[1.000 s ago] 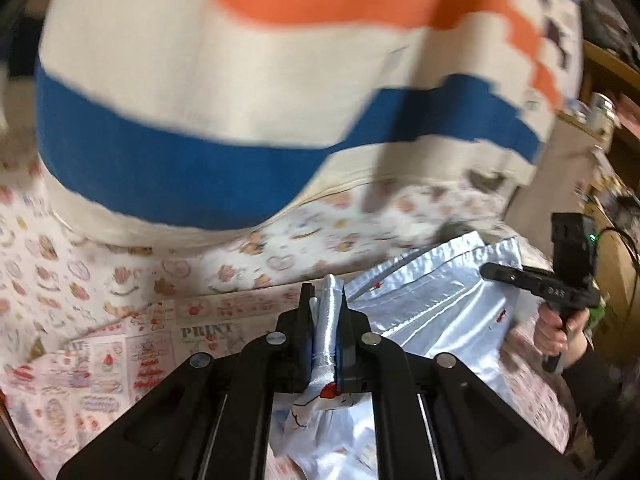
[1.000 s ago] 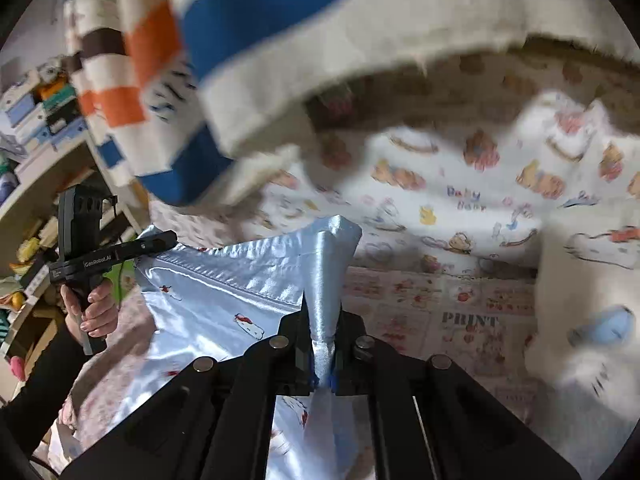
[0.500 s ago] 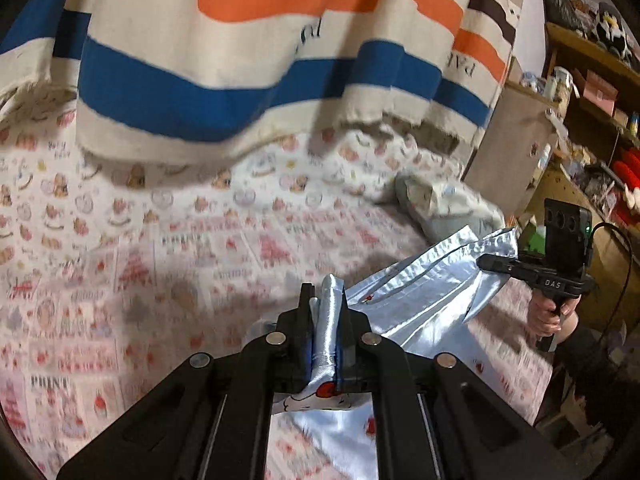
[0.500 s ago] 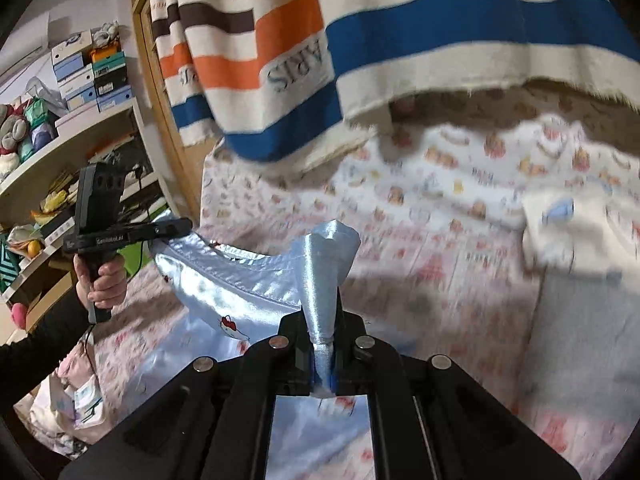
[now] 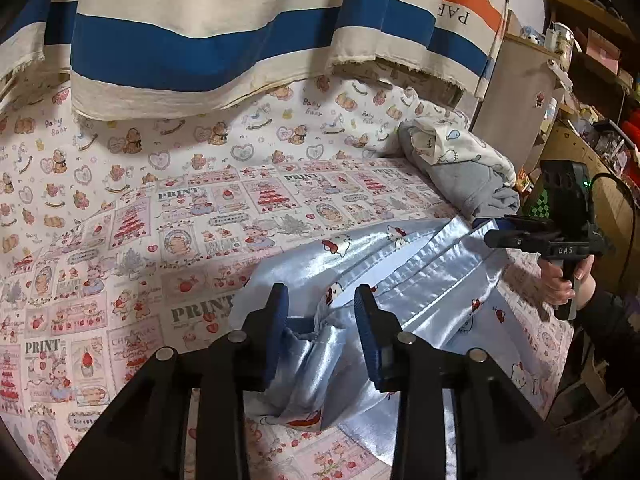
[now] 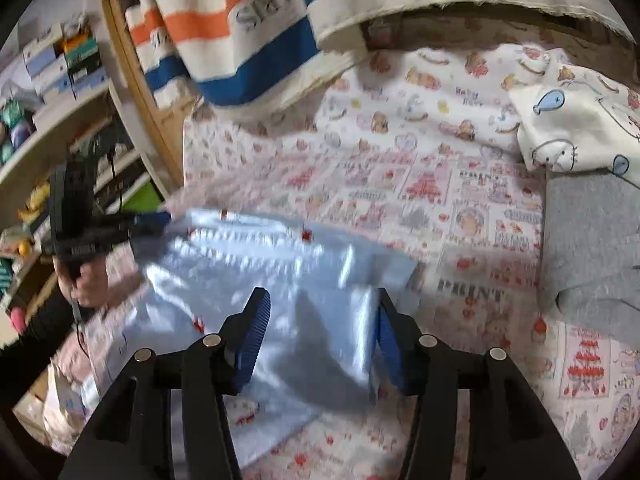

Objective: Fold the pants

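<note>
Flanking the satin pants (image 5: pixel 420 280), both just-opened grippers hold nothing; folded clothes (image 5: pixel 460 168) lie beyond.

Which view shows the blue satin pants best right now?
Left wrist view: the pants are sharp, with hem bands and cartoon prints clear, lying on the bedsheet. The right wrist view shows the pants motion-blurred, details smeared.

One pair of pale blue satin pants (image 5: pixel 420 280) on the printed bedsheet (image 5: pixel 160 240). One striped cloth (image 5: pixel 200 48) hanging behind. One bundle of grey-and-white clothing (image 5: pixel 464 168) at the side. Two grippers: left gripper (image 5: pixel 320 308), right gripper (image 6: pixel 320 312).
</note>
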The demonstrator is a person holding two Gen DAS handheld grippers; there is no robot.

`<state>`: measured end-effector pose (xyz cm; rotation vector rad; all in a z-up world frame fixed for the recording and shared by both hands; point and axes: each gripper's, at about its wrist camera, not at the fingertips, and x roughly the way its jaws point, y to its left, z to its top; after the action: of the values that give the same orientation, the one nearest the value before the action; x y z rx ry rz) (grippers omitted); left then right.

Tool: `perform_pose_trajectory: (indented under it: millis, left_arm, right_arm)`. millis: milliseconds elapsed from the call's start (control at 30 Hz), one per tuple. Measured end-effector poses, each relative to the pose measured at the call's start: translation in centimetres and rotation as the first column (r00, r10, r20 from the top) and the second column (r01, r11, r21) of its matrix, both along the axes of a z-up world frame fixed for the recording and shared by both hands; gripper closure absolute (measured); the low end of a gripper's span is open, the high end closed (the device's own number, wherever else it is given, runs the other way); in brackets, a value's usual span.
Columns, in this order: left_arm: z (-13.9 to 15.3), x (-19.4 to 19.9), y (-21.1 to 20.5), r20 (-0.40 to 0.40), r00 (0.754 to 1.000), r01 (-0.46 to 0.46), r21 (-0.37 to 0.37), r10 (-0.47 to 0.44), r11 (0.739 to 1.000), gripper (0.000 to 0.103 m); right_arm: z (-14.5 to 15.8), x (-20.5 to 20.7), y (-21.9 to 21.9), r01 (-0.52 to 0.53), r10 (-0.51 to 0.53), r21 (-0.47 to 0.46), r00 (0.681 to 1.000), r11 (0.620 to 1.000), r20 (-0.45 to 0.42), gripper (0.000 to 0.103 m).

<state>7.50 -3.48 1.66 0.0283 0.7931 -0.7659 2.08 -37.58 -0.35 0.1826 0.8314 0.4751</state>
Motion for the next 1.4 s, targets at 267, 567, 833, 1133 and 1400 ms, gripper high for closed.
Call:
perform_pose_trajectory:
  millis: [267,567,833,1133,1400]
  left_arm:
    - [-0.1,-0.6,0.2,-0.006,1.0,0.026,-0.011,-0.026,1.0,0.098]
    - [0.7,-7.0,2.6,0.067,0.99,0.129,-0.034,-0.127,0.991,0.097]
    - [-0.4,-12.2,3.9,0.137,0.989,0.055,0.035,-0.059,0.998,0.069]
    - [1.5,-12.7,5.0,0.182,0.983,0.009,-0.028,-0.003,1.0,0.05]
    - [-0.2,-10.6,5.0,0.102,0.989,-0.115,0.029,0.112,0.993,0.044]
  right_arm:
    - [-0.6,0.8,0.6,-0.015,0.016,0.026,1.0,1.0,-0.018,0.098]
    - [1.4,-7.9,2.0,-0.161,0.167,-0.061,0.981,0.985,0.096,0.098]
    - [1.5,-12.9,1.9,-0.112,0.117,-0.075,0.99,0.991,0.075,0.091]
    - [3.0,-12.0,1.0,-0.01,0.014,-0.029,0.991,1.0,0.13,0.073]
    - [0.1,-10.9,4.1,-0.08,0.085,-0.141,0.996,0.987,0.029,0.049]
